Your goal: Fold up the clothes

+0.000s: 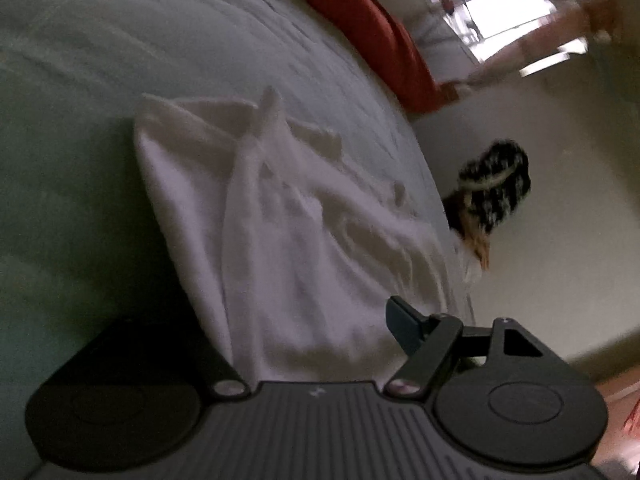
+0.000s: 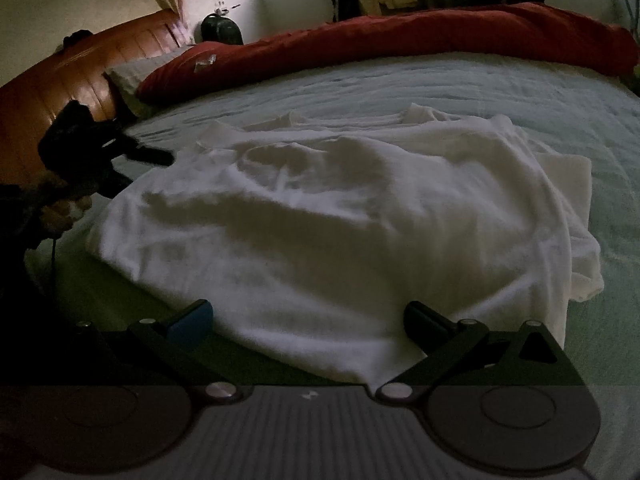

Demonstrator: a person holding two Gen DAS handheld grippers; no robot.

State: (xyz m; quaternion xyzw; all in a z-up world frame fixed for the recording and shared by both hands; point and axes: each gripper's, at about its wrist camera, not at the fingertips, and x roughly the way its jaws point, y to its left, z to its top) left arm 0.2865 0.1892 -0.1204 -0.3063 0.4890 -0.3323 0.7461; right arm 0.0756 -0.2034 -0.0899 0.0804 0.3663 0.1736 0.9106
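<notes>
A rumpled white garment (image 2: 340, 216) lies spread on the pale green bed sheet (image 2: 480, 88). My right gripper (image 2: 308, 320) sits low at the garment's near hem. Its blue-padded fingers (image 2: 196, 320) stand wide apart with the hem lying between them, not pinched. In the left wrist view the same white garment (image 1: 288, 220) runs away from my left gripper (image 1: 288, 316), which is open over the cloth's near end. Its right finger shows and its left finger is lost in shadow. From the right wrist view, the left gripper (image 2: 144, 168) hovers by the garment's left edge, held by a hand (image 2: 60, 208).
A red duvet (image 2: 400, 44) lies across the far side of the bed, with a pillow (image 2: 136, 76) and an orange-brown headboard (image 2: 60, 80) at the left. Furniture stands under the windows behind. A blurred dark-and-white patterned sleeve (image 1: 496, 184) shows past the bed's edge.
</notes>
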